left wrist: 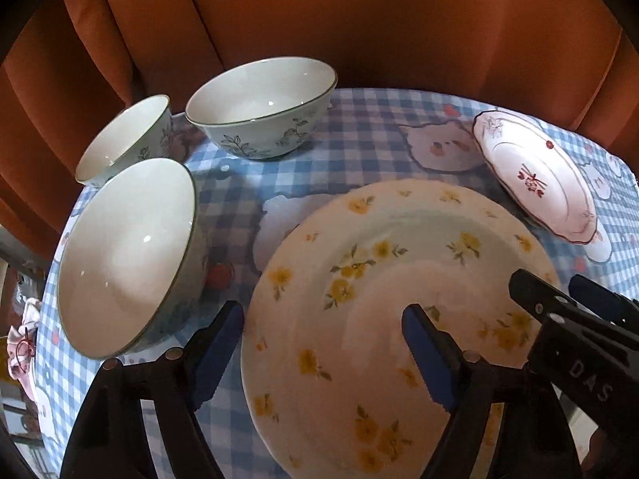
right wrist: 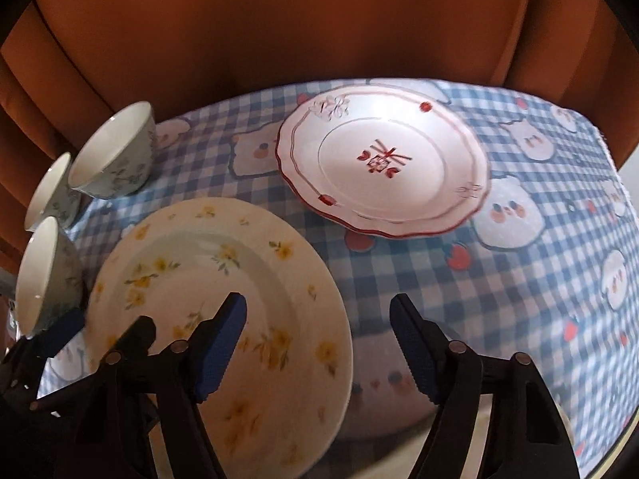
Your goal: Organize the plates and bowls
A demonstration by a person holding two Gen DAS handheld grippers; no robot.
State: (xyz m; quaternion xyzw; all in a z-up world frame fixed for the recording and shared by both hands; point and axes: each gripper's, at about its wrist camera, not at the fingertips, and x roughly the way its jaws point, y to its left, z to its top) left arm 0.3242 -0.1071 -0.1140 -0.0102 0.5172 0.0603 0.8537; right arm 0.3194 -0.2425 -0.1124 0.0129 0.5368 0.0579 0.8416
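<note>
1. Left wrist view: the left gripper [left wrist: 323,333] hangs over the near part of the table [left wrist: 359,139], which is covered by a blue checked cloth with cartoon faces. Its blue-padded fingers [left wrist: 429,359] stand apart with nothing clamped; one lies over the yellow-flowered plate [left wrist: 391,319], the other over the cloth just left of the plate's rim.
2. Three pale bowls with leaf prints sit to the left: the near bowl [left wrist: 124,255] just beside the plate, the small bowl [left wrist: 124,139] behind it, and the far bowl [left wrist: 259,107] near the table's back edge.
3. The red-trimmed plate [left wrist: 535,175] rests at the far right, apart from the flowered one. The right gripper [left wrist: 559,291] enters at the right edge.
4. Right wrist view: the right gripper [right wrist: 319,335] has its fingers [right wrist: 415,355] apart and empty, straddling the right rim of the yellow-flowered plate [right wrist: 207,279].
5. The red-trimmed plate [right wrist: 383,159] lies beyond on the cloth; the three bowls cluster at the left edge, behind an orange curtain [right wrist: 279,20].
</note>
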